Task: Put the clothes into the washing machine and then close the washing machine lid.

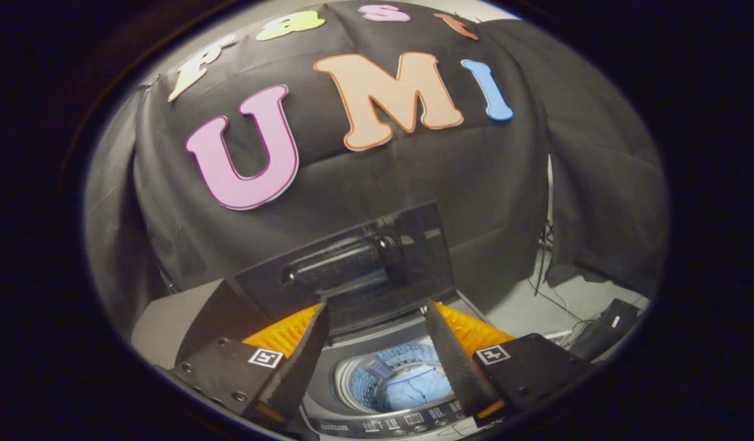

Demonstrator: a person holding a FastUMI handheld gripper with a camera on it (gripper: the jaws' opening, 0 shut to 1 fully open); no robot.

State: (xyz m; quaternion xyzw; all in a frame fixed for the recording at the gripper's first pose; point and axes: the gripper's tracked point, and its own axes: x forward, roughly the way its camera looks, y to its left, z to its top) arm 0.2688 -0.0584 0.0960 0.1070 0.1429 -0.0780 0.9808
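The gripper (377, 318) is held above the washing machine (377, 422) with its jaws spread wide apart, and nothing is gripped between them. The clothes (413, 386), light blue, are seen already inside the drum, below and between the fingers. The washing machine lid (352, 269) is stood upright just beyond the fingertips, against the black cloth wall (475, 184).

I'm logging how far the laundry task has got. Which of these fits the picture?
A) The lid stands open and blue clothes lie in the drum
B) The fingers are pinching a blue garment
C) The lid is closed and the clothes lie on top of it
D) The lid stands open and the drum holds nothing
A: the washing machine lid stands raised behind the drum, blue clothes lie inside it, and the gripper hangs above with its fingers apart, holding nothing.
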